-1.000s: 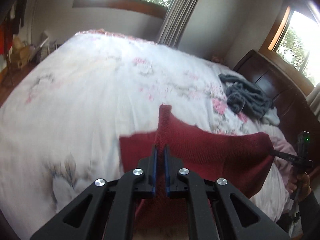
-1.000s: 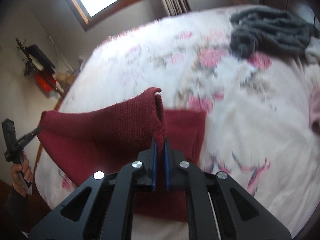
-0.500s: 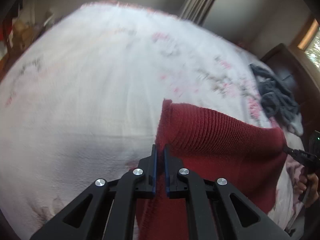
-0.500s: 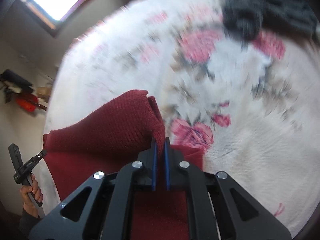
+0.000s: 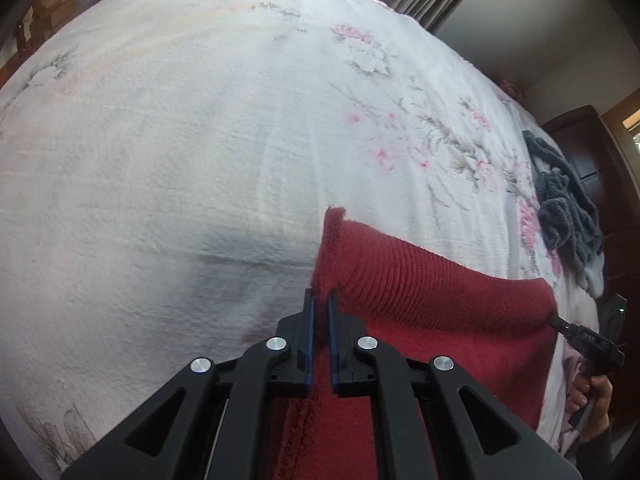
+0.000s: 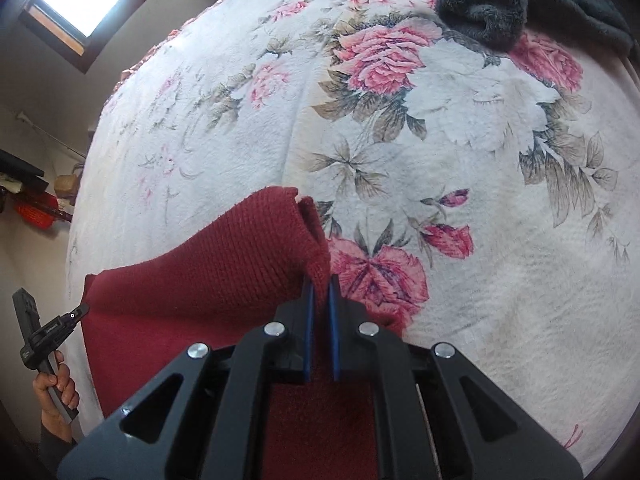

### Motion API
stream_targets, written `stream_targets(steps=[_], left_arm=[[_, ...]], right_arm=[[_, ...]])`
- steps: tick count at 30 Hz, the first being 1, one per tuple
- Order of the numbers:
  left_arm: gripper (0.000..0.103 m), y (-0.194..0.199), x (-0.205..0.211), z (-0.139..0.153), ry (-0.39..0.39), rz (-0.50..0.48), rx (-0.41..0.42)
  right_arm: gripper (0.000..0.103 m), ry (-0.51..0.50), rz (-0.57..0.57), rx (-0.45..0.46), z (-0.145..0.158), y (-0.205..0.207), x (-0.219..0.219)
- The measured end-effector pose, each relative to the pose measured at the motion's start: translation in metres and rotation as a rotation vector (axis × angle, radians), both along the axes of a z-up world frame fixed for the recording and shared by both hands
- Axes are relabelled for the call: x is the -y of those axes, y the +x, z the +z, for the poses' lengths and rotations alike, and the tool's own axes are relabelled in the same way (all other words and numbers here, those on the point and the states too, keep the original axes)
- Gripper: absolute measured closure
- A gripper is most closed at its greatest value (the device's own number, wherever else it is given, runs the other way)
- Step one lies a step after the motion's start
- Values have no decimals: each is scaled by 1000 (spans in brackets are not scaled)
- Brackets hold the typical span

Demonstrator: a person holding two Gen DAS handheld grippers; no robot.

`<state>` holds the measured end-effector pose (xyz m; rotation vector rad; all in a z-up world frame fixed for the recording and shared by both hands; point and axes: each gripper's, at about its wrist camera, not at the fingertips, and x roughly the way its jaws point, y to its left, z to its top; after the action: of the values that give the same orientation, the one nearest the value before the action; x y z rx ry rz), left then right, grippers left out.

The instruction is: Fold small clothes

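A red knitted garment (image 5: 432, 304) is held stretched above a flowered bedspread (image 5: 200, 128). One corner is pinched in the narrowed left gripper (image 5: 321, 304), the opposite corner in the narrowed right gripper (image 6: 320, 284). A grey garment (image 6: 500, 4) is seen lying farther off on the bedspread.

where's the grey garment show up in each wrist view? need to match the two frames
Left wrist: the grey garment lies at the far right edge, on the floral bedspread near the dark headboard.
Right wrist: the grey garment sits at the top right, bunched on the floral bedspread.
Shared landmark: the red knit garment, stretched between the left gripper and right gripper.
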<state>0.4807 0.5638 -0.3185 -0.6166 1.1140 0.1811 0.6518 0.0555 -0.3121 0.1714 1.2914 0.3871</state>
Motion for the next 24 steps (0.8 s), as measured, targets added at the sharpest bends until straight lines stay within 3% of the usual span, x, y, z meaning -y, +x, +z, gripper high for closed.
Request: stream_targets(steps=[5,6,8,10,12,14,16,18,20,21,24], left_arm=[[96,11,0,-45,47,6,-126],[94,10,-1,-47,44,16,-138],[82,4,-1,-36,83,52,-115],[77,-7,5,-7,158,75,-30],[73,-15,16,13,95,23,85],[73,-9,28,9,64,-52,92],[73,1,37,-11,56,-97,26],[73,8,35,-43,62,-89,-81],[73,7,31,-51,51,-84,-96],[74,4,30,-44,48,-78,-82],[76,-24,36,-2,-58,-122,90]], right_arm=[[96,-58,-29,-44,-33,12,3],[91,-66,-31,-49,-38,13,4],[76,-94,-37,-51,-47,11,6],[73,-73,-66,-1,-36,4,14],[72,-21,-95,92,-16,-10,23],[76,40,-73,113,-9,-25,24],[78,60,-21,69,-21,-33,16],[94,12,0,11,-42,-33,11],[103,3,-27,-17,-54,-27,17],[102,28,-44,-33,-52,-25,22],[93,122,-49,15,-20,-39,30]])
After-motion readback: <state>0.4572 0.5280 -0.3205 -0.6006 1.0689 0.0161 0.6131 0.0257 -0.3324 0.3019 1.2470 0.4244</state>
